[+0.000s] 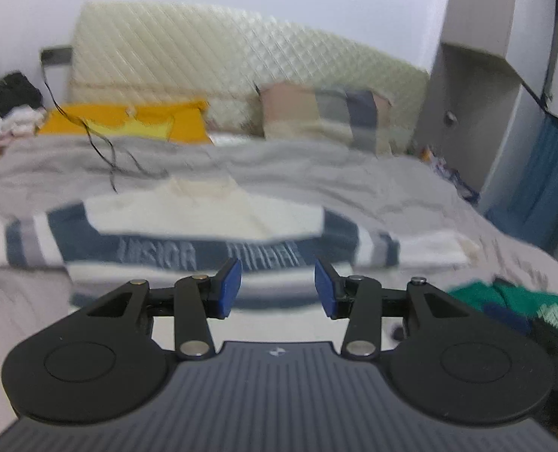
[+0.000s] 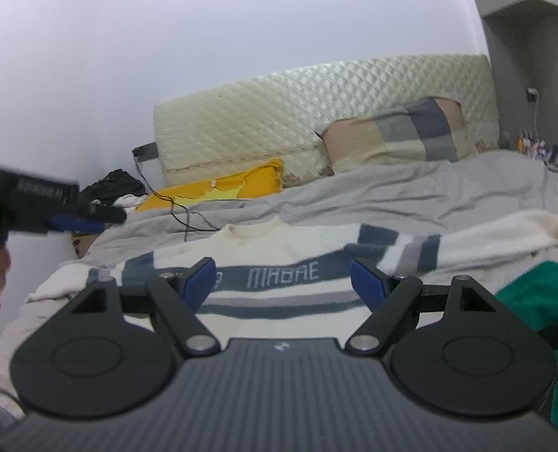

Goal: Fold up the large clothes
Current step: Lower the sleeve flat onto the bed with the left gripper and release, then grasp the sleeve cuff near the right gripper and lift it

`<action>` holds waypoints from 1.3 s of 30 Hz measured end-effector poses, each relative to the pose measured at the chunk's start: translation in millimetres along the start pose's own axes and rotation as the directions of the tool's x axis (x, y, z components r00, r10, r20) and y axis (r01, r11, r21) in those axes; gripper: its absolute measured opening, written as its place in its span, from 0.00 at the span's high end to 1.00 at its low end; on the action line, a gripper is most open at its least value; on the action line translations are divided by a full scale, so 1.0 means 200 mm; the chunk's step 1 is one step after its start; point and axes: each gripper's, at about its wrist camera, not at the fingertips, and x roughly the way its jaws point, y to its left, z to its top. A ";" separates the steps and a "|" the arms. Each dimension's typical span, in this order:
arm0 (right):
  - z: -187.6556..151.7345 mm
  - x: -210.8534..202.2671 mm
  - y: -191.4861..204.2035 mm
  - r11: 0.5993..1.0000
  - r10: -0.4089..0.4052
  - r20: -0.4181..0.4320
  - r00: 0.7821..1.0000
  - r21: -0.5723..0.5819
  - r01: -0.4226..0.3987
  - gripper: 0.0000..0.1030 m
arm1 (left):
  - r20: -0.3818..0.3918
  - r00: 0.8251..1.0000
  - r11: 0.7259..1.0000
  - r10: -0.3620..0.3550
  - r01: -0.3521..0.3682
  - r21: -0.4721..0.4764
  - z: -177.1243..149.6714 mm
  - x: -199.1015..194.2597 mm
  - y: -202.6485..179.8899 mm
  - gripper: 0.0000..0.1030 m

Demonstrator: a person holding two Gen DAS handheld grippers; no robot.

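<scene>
A cream sweater with dark blue and grey stripes and lettering point(image 1: 203, 222) lies spread flat on the grey bedsheet point(image 1: 279, 165), collar away from me, sleeves out to both sides. It also shows in the right wrist view point(image 2: 279, 252). My left gripper point(image 1: 278, 286) is open and empty, hovering above the sweater's lower chest. My right gripper point(image 2: 282, 282) is open and empty, above the sweater's striped front. The left gripper also shows blurred at the left of the right wrist view point(image 2: 75, 222).
A green garment point(image 2: 542, 301) lies at the right, near the sweater's sleeve. A yellow item point(image 1: 128, 120), a plaid pillow point(image 1: 324, 116) and a quilted headboard point(image 1: 241, 56) stand behind. A black cable point(image 1: 105, 147) trails over the sheet. A cabinet point(image 1: 505, 75) is at the right.
</scene>
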 end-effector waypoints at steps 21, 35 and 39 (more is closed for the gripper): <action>-0.04 0.16 -0.08 0.992 -0.111 -0.107 0.988 0.041 0.115 0.22 | 0.006 0.999 0.999 0.034 -0.034 0.007 -0.43 0.26 0.21 0.43; 0.14 0.46 -0.35 0.973 -0.211 -0.118 0.970 0.073 0.220 0.22 | -0.008 0.998 0.993 0.070 -0.070 -0.090 -0.50 0.37 0.39 0.41; 0.19 0.56 -0.52 0.956 -0.236 -0.101 0.966 0.152 0.250 0.00 | -0.017 0.996 0.991 0.090 -0.091 -0.102 -0.52 0.39 0.40 0.39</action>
